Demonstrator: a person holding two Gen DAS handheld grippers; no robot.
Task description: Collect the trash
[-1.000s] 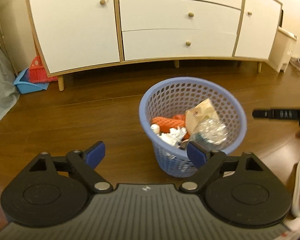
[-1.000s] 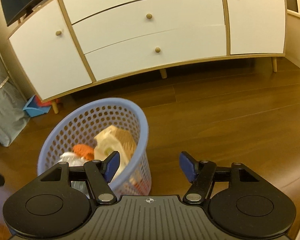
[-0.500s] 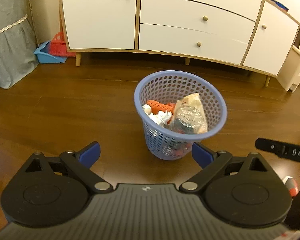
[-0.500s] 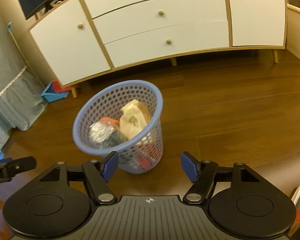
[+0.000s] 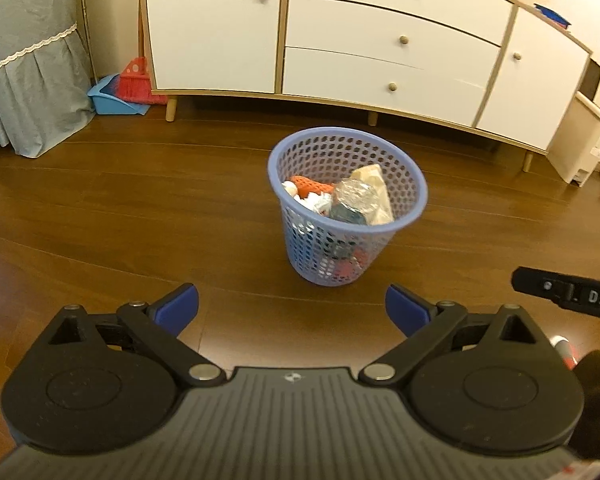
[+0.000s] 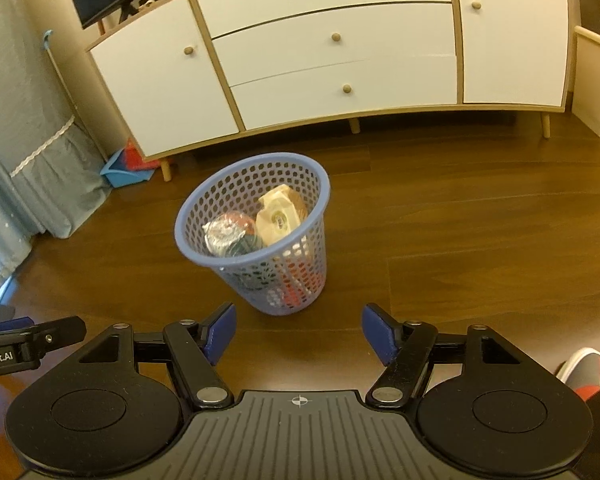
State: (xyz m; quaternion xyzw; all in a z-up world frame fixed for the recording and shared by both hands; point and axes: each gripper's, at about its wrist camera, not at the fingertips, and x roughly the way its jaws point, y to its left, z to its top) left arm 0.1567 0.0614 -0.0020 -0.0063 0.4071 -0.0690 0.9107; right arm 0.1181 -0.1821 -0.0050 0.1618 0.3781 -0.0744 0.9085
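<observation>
Now both grippers hang over the floor [image 5: 100, 208] with jaws spread wide and nothing between them, the left gripper [image 5: 292, 308] and right gripper [image 6: 299, 330] each facing the basket [image 5: 404, 168]. It stands upright in front of the sideboard [image 5: 216, 28], well apart from both. Trash [image 5: 356, 196] lies inside, nearly to its rim.

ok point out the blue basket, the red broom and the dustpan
blue basket [image 5: 342, 134], left wrist view, far rim
red broom [image 5: 137, 87], left wrist view, bristles
dustpan [image 5: 112, 104], left wrist view, blue tray edge
</observation>
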